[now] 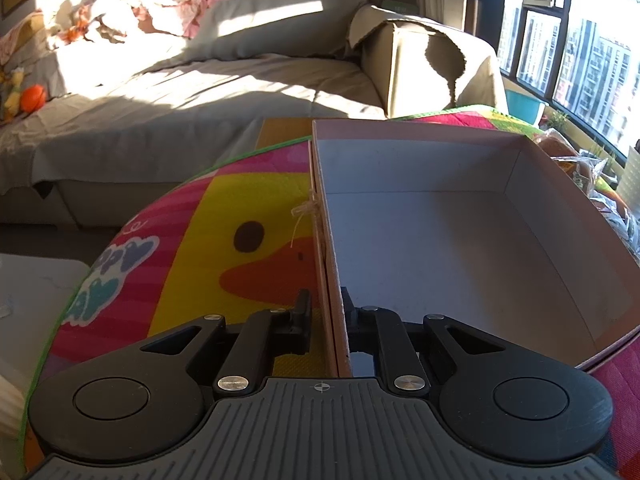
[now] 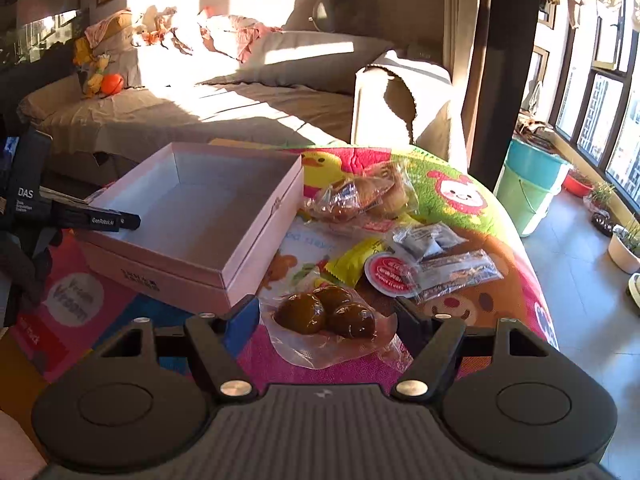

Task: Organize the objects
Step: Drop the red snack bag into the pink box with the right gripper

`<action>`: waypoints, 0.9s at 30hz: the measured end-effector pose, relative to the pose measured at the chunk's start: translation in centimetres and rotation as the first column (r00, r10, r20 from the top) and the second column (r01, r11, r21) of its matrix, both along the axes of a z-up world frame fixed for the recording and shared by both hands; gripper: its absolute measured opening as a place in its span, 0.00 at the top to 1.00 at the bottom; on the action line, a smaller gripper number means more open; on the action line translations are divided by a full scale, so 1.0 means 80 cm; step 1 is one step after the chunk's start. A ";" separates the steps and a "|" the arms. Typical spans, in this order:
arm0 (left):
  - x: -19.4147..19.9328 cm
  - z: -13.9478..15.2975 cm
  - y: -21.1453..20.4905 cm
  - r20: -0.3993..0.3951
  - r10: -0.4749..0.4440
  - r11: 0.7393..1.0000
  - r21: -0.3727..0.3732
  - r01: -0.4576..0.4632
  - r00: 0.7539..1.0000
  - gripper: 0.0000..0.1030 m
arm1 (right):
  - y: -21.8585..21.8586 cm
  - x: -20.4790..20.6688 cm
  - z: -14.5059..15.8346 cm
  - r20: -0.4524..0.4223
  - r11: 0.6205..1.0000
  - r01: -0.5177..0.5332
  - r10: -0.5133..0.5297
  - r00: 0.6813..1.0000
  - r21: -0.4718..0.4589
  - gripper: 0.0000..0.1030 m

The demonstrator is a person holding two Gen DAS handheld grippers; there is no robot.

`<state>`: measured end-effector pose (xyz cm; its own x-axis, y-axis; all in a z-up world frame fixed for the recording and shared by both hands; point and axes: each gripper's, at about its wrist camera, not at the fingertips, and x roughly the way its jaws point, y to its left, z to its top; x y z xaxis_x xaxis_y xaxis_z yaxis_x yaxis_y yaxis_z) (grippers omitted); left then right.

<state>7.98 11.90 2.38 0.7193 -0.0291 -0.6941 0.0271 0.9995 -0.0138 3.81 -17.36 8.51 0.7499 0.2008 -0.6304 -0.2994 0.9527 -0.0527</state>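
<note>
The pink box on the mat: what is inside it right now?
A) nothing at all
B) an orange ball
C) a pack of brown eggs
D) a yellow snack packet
A: the pink box shows only its bare white floor, while the left tool pinches its near wall and the pack of brown eggs lies outside on the mat, between the fingers of the open right tool.
</note>
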 end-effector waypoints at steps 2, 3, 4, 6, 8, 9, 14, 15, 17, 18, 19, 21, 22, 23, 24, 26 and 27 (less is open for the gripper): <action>-0.001 0.000 0.001 0.002 -0.002 1.000 -0.001 0.002 1.000 0.87 | 0.003 -0.002 0.013 0.017 1.000 -0.012 0.012 1.000 0.000 0.29; -0.001 0.000 0.000 0.005 -0.002 1.000 -0.001 0.002 1.000 0.88 | 0.005 -0.002 0.019 0.025 1.000 -0.017 0.017 1.000 0.006 0.29; -0.002 0.000 0.000 0.008 -0.001 1.000 -0.002 0.001 1.000 0.88 | 0.006 -0.001 0.025 0.033 1.000 -0.022 0.021 0.999 0.016 0.29; -0.003 -0.001 0.001 0.013 0.002 1.000 -0.008 -0.001 1.000 0.88 | 0.010 0.004 0.044 0.049 0.998 -0.039 0.036 0.998 0.053 0.29; -0.004 -0.001 0.001 0.013 0.002 1.000 -0.015 -0.002 1.000 0.88 | 0.018 0.013 0.066 0.087 0.993 -0.068 0.060 0.994 0.092 0.29; -0.004 -0.001 0.001 0.012 0.001 1.000 -0.015 0.000 1.000 0.88 | 0.024 0.019 0.079 0.114 0.991 -0.086 0.073 0.991 0.107 0.29; -0.004 0.001 0.001 0.006 -0.003 1.000 -0.007 0.003 1.000 0.88 | 0.065 0.066 0.129 0.262 0.960 -0.150 0.086 0.961 0.236 0.23; -0.004 0.001 0.001 0.005 -0.003 1.000 -0.007 0.003 1.000 0.88 | 0.077 0.080 0.135 0.292 0.948 -0.160 0.076 0.953 0.276 0.18; -0.003 0.001 0.000 0.003 -0.003 1.000 -0.003 0.003 1.000 0.88 | 0.097 0.109 0.138 0.277 0.914 -0.207 0.111 0.955 0.349 0.12; -0.003 0.001 0.000 0.002 -0.003 1.000 -0.001 0.003 1.000 0.87 | 0.107 0.119 0.135 0.258 0.906 -0.209 0.117 0.959 0.367 0.12; -0.003 0.001 0.000 0.000 -0.004 1.000 0.001 0.004 1.000 0.87 | 0.115 0.126 0.130 0.245 0.909 -0.207 0.121 0.962 0.362 0.12; -0.001 0.002 0.000 0.000 -0.005 1.000 0.001 0.005 1.000 0.87 | 0.122 0.128 0.117 0.231 0.926 -0.205 0.135 0.964 0.318 0.12; -0.001 0.001 0.001 0.001 -0.005 1.000 -0.002 0.005 1.000 0.88 | 0.121 0.126 0.110 0.227 0.937 -0.194 0.129 0.965 0.291 0.11; -0.001 0.001 0.002 0.000 -0.008 1.000 -0.006 0.008 1.000 0.88 | 0.115 0.123 0.103 0.222 0.950 -0.172 0.114 0.968 0.261 0.08; -0.001 0.001 0.002 0.001 -0.010 1.000 -0.006 0.010 1.000 0.88 | 0.107 0.119 0.094 0.218 0.962 -0.144 0.093 0.972 0.232 0.04; -0.002 0.001 0.002 0.001 -0.013 1.000 -0.006 0.013 1.000 0.88 | 0.083 0.109 0.074 0.212 0.983 -0.069 0.032 0.977 0.168 0.01; -0.002 0.001 0.003 0.002 -0.014 1.000 -0.008 0.014 1.000 0.88 | 0.071 0.104 0.064 0.206 0.992 -0.029 0.002 0.978 0.126 0.00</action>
